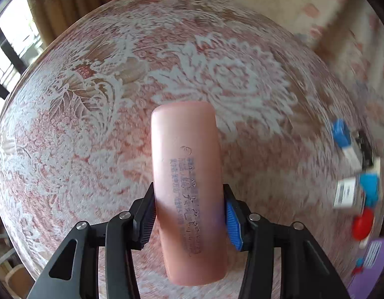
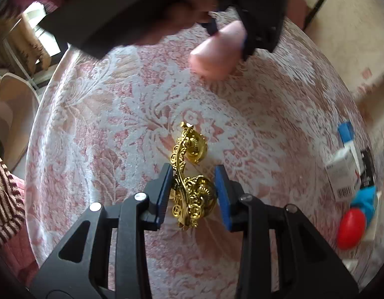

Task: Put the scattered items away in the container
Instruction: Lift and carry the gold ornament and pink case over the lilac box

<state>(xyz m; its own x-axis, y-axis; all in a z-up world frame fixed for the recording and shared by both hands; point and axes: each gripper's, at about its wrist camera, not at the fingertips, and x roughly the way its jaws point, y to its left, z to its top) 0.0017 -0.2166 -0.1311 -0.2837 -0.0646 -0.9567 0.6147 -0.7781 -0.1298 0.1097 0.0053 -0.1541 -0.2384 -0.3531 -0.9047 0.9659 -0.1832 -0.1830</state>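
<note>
A: While the left gripper (image 1: 189, 218) hangs above the round table (image 1: 74, 134), what does it carry?

B: A long pink case (image 1: 189, 186) with rounded ends and dark printed characters along one side. The two pads press its flanks near the middle, so the tool is clamped on it. The case points away from the camera, lifted clear of the pink-and-white lace tablecloth (image 1: 216, 79).

A: And from the other camera?

B: The same case (image 2: 214, 54) shows at the top of the right wrist view, blurred, gripped by the left gripper (image 2: 228, 35) over the far part of the table (image 2: 324, 79).

A: The right gripper (image 2: 193, 194)?

B: Its pads stand on either side of a gold filigree ornament (image 2: 192, 174), an openwork piece with two round, gear-like lobes. The left pad touches the ornament's edge; the right pad sits against or just beside the nearer lobe. Whether it truly squeezes I cannot tell. The ornament's far lobe lies on the cloth (image 2: 117, 114).

A: Anything else on the table?

B: At the right edge, a blurred cluster: a white box (image 2: 341, 172) with a barcode, a blue box (image 2: 346, 130) behind it, something bright blue (image 2: 365, 200), and a red rounded thing (image 2: 351, 229). The left wrist view shows the same cluster, with the red thing (image 1: 363, 224) lowest.

A: The container?

B: I cannot make one out with certainty.
</note>
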